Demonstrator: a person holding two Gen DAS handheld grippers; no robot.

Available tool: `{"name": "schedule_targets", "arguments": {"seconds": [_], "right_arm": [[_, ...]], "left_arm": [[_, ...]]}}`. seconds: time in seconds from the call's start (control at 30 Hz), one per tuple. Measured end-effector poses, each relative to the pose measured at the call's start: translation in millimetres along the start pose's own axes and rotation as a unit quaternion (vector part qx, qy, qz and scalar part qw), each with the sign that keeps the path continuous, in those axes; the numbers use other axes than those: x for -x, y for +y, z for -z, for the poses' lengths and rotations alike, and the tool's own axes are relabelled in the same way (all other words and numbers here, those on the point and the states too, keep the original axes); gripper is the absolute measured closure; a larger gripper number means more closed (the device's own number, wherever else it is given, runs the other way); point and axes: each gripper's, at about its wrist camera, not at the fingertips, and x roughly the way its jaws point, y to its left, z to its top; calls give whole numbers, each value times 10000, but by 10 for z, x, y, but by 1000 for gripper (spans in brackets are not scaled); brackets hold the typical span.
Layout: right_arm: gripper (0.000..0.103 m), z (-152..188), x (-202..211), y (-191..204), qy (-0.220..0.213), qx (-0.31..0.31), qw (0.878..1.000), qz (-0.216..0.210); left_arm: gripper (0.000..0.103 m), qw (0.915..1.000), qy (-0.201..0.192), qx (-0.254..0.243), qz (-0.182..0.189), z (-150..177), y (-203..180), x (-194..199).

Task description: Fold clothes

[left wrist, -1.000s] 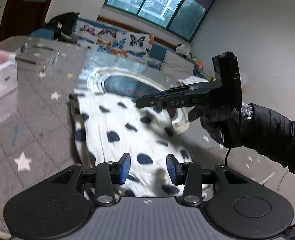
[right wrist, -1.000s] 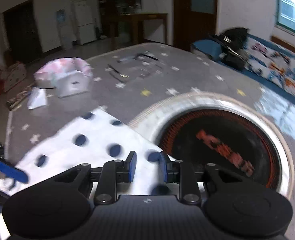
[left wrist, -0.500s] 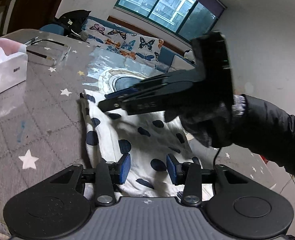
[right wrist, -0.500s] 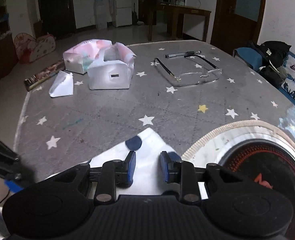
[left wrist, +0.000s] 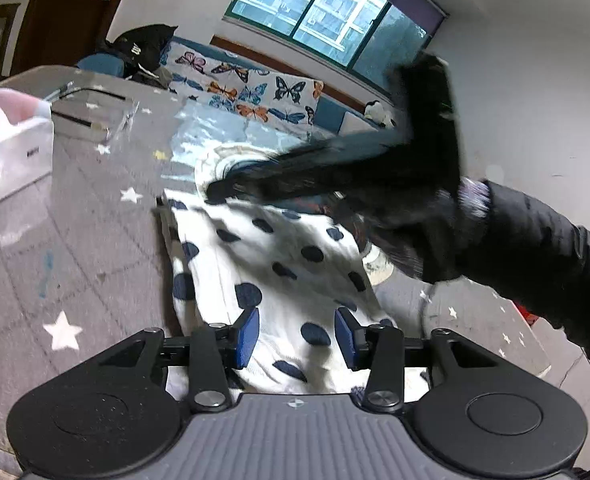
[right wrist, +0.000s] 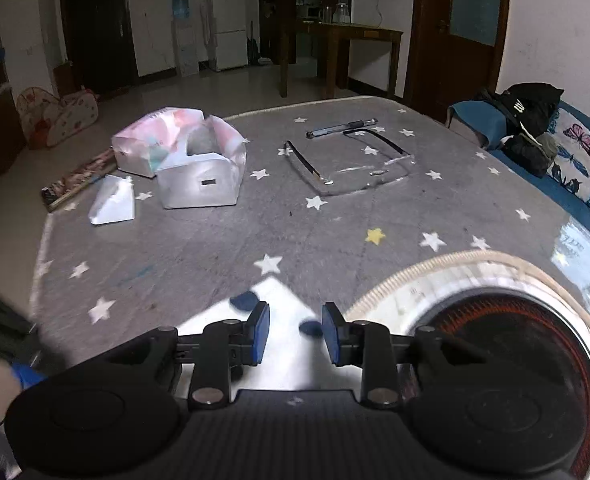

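Observation:
A white garment with dark blue dots (left wrist: 279,264) lies spread on the grey star-patterned table (left wrist: 75,248). My left gripper (left wrist: 297,338) hovers over its near end, jaws open, blue pads apart with only cloth below them. My right gripper (left wrist: 219,190), blurred and held by a gloved hand in a black sleeve (left wrist: 535,248), reaches across the garment's far end. In the right wrist view that gripper (right wrist: 295,334) stands open just above the garment's pointed far corner (right wrist: 273,294), with nothing pinched.
A round burner with a pale rim (right wrist: 515,344) sits beside the garment's far end. Farther back are a white box (right wrist: 199,178), a pink-white pack (right wrist: 155,140), a paper cone (right wrist: 113,200), a clear tray (right wrist: 351,164) and a pen (right wrist: 341,127). A butterfly-print sofa (left wrist: 255,88) lies beyond.
My right gripper has swept leftward across the garment's far end, from over the dotted cloth and burner to the far corner. The left gripper has stayed in place.

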Motion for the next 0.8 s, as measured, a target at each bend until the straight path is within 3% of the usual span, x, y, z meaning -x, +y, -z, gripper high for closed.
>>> {"name": "schedule_targets", "arguments": {"seconds": [0.2,0.47,0.6,0.8], "right_arm": [[71,439,466,116,192,167,9996,-145],[70,1004,734,159,336,-41,9994,-38],[70,1074,850,161,302,30,9995,63],[64,850,907,-62,-106,-115,9998,154]], "left_arm": [[58,9999,88,-56,3,51,-60,-9],[57,9996,192,-118,-156,137,-110,-21],[57,9995,140,-155,-244,132,-161,32],[56,9992,34,-149,-361,181,-258,219]]}}
